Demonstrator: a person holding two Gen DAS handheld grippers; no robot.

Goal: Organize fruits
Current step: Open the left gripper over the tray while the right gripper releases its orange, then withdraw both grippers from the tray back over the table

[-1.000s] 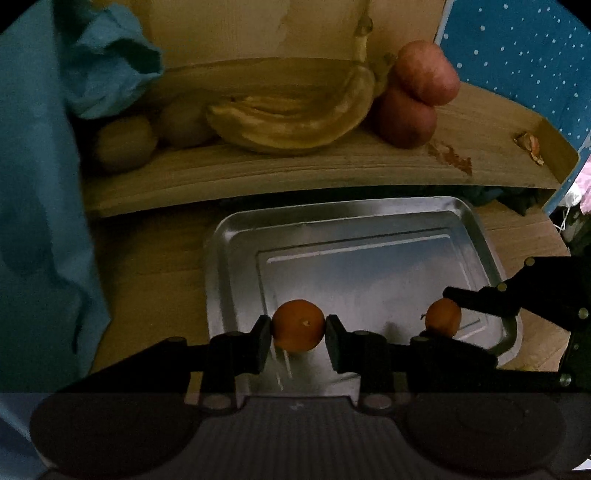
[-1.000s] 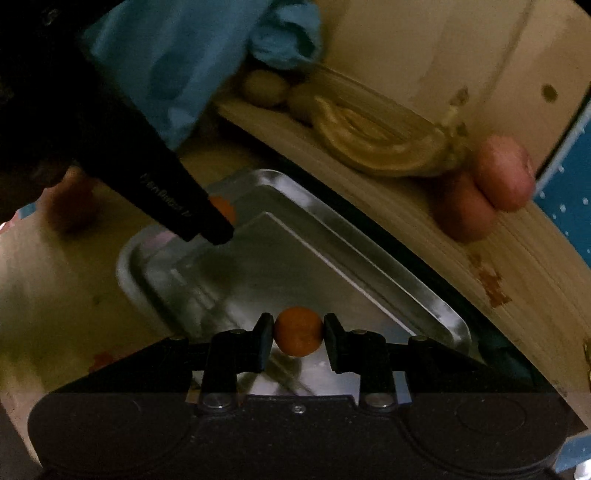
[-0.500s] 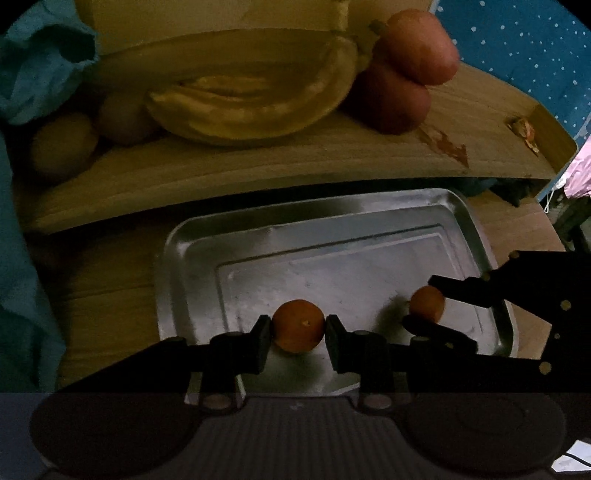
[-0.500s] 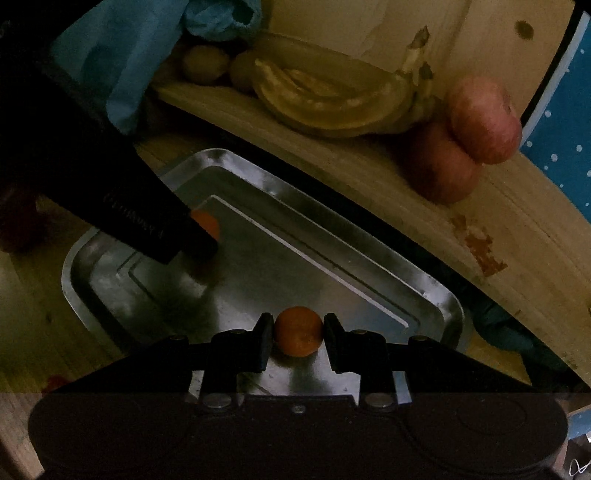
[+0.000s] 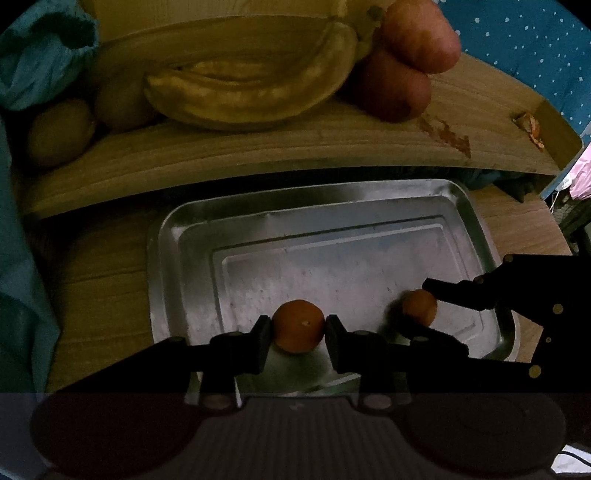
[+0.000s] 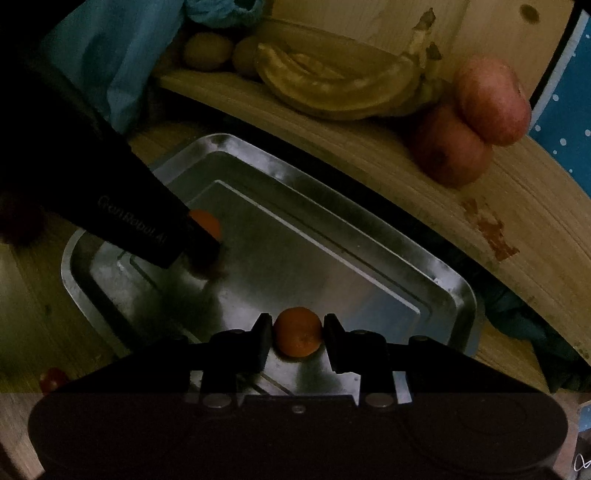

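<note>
Both grippers lowered — each clamps an orange [image 5: 298, 326] above tray [image 5: 369, 199].

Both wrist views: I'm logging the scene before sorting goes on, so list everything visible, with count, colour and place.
oranges: 2, orange, one in each claw above the tray
tray: 1, silver metal, on the wooden table
bananas: 1 bunch, yellow, on the raised wooden board
apples: 2, red, board, right of the bananas
kiwis: 2, brown, board, left of the bananas
cloth: 1, teal, left side
small red fruit: 1, table, left of the tray
left claw: black, shut on an orange
right claw: black, shut on an orange
</note>
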